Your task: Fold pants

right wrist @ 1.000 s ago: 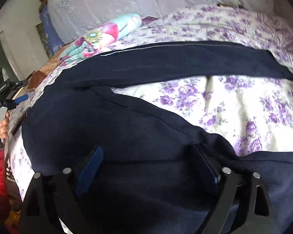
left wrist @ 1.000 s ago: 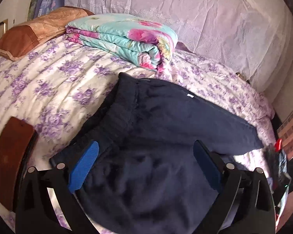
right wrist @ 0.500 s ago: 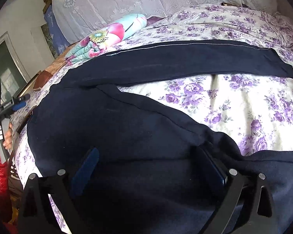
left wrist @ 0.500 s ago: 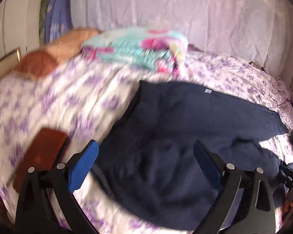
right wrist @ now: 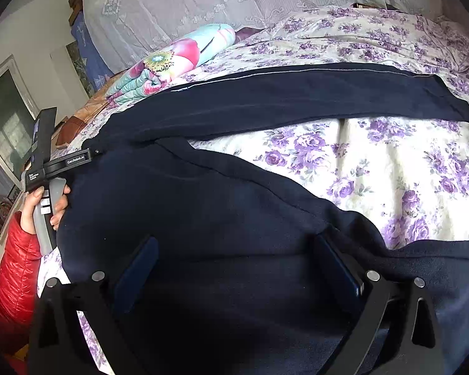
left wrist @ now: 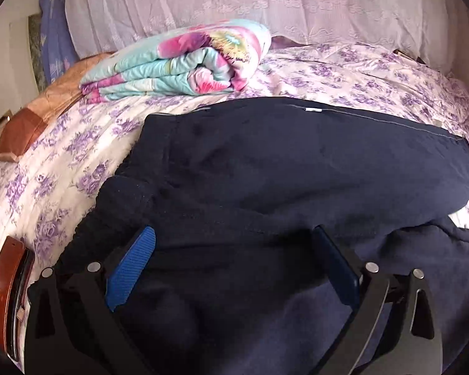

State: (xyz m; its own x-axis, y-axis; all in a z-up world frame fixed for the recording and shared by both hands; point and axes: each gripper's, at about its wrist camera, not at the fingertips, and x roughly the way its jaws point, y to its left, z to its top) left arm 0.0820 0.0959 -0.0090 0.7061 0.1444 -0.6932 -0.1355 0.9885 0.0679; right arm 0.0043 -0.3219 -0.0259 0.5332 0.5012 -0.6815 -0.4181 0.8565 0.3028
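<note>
With both the left gripper (left wrist: 233, 264) and right gripper (right wrist: 233, 268) spread wide over the navy pants (right wrist: 222, 206) lying on the floral bedsheet (right wrist: 406, 168), close each on the near leg's edge, then carry it evenly onto the far leg, clear of the folded quilt (left wrist: 184, 62).

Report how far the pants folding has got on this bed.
Done: the navy pants lie spread on the floral bedsheet, legs apart with sheet showing between them. In hand: the left gripper and right gripper both sit open over the fabric, gripping nothing. Left: every fold; no leg lies on the other.
</note>
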